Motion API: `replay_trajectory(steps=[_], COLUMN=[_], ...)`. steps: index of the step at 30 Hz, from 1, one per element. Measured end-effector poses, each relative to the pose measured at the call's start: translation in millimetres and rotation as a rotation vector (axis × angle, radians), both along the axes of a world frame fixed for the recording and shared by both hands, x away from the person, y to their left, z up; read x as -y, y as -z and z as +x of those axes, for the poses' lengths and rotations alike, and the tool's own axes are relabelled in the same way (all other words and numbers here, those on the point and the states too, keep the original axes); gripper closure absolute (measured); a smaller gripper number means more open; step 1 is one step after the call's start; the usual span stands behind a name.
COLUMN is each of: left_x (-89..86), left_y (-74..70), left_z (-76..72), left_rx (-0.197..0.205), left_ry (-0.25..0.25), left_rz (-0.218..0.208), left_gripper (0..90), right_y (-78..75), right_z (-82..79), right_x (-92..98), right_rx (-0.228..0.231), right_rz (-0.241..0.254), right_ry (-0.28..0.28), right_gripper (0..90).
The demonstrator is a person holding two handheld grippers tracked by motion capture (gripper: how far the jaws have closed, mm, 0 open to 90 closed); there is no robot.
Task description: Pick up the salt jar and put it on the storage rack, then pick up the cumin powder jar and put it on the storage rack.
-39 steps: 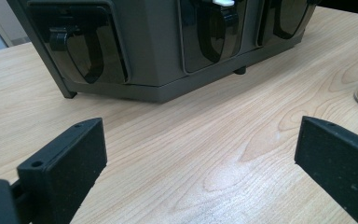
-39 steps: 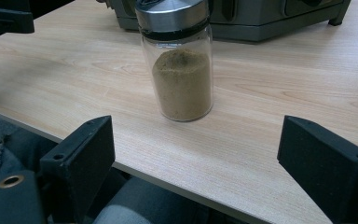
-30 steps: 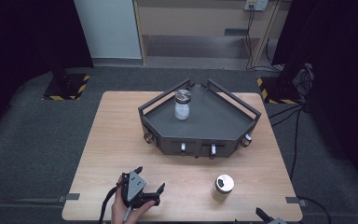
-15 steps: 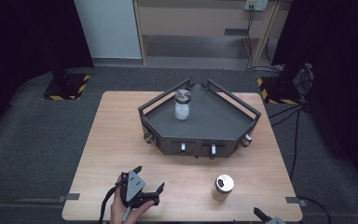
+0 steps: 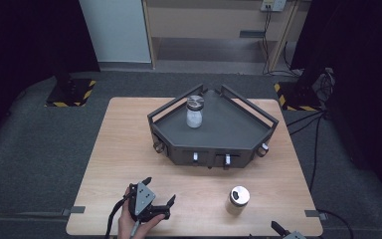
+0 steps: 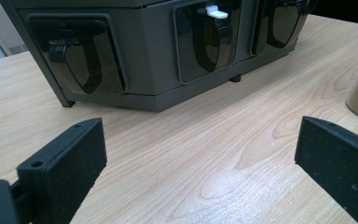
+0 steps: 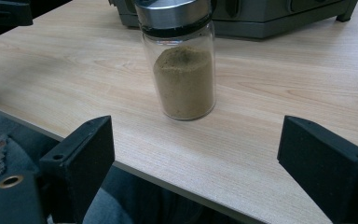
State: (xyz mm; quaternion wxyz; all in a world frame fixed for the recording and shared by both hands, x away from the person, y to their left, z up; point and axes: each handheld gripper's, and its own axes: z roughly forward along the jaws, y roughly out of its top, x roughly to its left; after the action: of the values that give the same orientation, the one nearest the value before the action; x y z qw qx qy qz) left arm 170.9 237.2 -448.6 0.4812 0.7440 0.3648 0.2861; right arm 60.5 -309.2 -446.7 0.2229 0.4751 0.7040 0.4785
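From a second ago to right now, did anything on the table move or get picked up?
Nothing visibly changed. The left hand-held gripper rests open near the table's front edge, and the right hand-held gripper is open just before the brown spice jar, gripping nothing. The white jar stands on the dark rack as before.

The left gripper (image 5: 160, 191), at the lower left of the high view, is wide open; the right gripper (image 7: 196, 140) is open too.

Two spice jars (image 5: 238, 200) (image 5: 194, 111), one rack (image 5: 238, 130), one table (image 5: 124, 144).
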Motion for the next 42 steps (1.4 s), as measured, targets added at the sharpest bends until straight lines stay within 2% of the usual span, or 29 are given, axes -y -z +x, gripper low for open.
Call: replay_trajectory(steps=[42], left_x=[-0.7], left_y=[-1.1], left_z=[-1.5], left_rx=[0.011], left_ry=[-0.01], left_rz=[-0.004], left_gripper=[1.0], right_y=[-0.4], right_z=[-2.1], right_x=[-1.6], right_rx=[0.011], right_rz=[-0.011], right_ry=[0.002], right_gripper=[10.8])
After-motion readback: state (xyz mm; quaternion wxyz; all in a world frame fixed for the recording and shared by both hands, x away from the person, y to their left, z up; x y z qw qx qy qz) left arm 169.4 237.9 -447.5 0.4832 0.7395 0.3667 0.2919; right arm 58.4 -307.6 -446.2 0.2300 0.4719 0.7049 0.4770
